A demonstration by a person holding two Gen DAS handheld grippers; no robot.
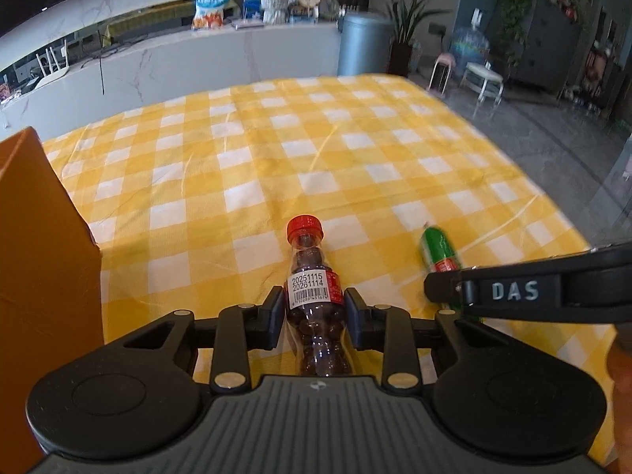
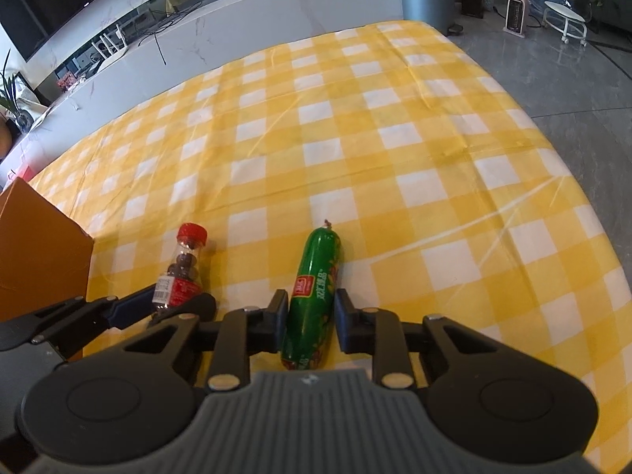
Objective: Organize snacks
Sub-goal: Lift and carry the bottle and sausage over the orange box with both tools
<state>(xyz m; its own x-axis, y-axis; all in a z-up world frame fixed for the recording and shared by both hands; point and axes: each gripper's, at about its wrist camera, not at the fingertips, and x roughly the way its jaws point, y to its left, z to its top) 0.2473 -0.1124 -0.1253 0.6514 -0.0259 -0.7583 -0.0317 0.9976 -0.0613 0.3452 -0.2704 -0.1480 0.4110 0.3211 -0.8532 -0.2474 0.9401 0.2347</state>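
Observation:
A small clear bottle of dark candies (image 1: 314, 296) with a red cap lies on the yellow checked tablecloth (image 1: 276, 150). My left gripper (image 1: 315, 316) is shut on its middle, both pads touching it. It also shows in the right wrist view (image 2: 181, 272). A green sausage (image 2: 314, 296) lies lengthwise on the cloth. My right gripper (image 2: 310, 318) straddles it, the pads close to its sides with slim gaps showing. The sausage (image 1: 438, 249) and the right gripper's finger show at the right of the left wrist view.
An orange cardboard box (image 1: 43, 260) stands at the left, close to the bottle; it also shows in the right wrist view (image 2: 35, 245). The table's right edge drops to a grey floor (image 1: 553, 126). A white counter (image 1: 197, 55) with snack bags lies beyond the table.

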